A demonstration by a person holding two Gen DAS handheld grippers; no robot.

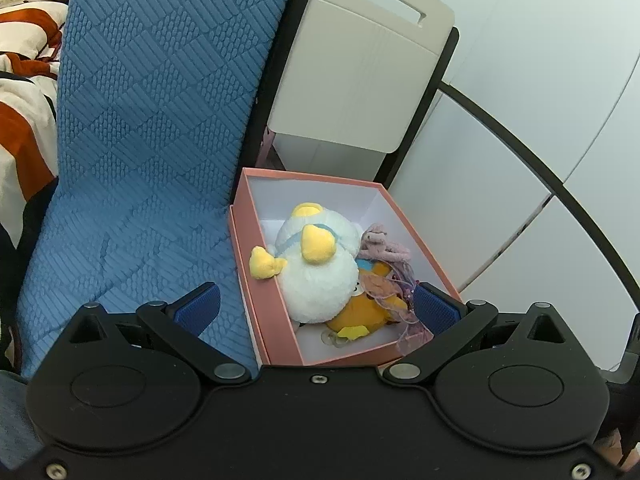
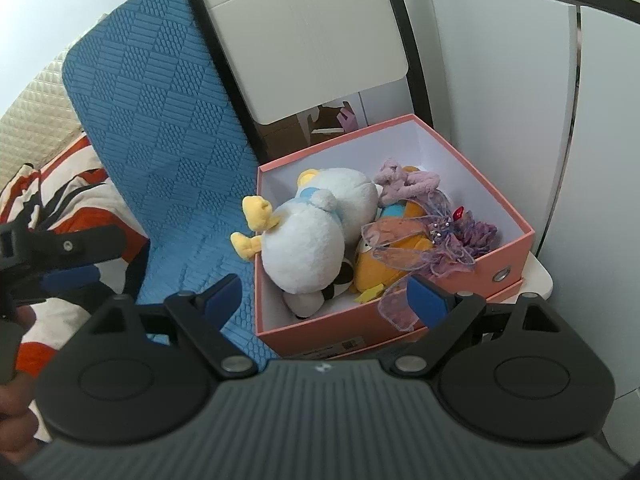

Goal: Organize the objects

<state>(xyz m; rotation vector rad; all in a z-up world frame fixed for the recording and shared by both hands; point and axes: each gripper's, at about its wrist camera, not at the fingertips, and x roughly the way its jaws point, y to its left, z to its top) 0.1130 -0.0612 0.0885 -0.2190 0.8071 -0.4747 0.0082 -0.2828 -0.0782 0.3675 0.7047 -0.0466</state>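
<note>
A pink box [image 1: 276, 312] [image 2: 508, 248] with a white inside stands open beside a blue quilted cushion [image 1: 152, 120] [image 2: 160, 120]. In it lie a white plush duck [image 1: 320, 276] [image 2: 304, 240] with yellow feet, an orange plush [image 1: 360, 312] [image 2: 396, 252], a lilac plush [image 1: 380, 240] [image 2: 408, 180] and a purple gauze bow [image 2: 452, 240]. One yellow foot hangs over the box's left wall. My left gripper [image 1: 318, 308] is open just in front of the box, empty. My right gripper [image 2: 325, 302] is open at the box's near wall; the bow's gauze tail hangs by its right pad [image 2: 428, 304].
A beige panel with a handle slot [image 1: 360, 72] [image 2: 308, 40] stands behind the box. White cabinet doors [image 1: 520, 140] [image 2: 500, 80] lie to the right. An orange, white and black striped blanket [image 1: 24, 100] [image 2: 80, 208] lies left of the cushion. The box rests on a white surface [image 2: 540, 280].
</note>
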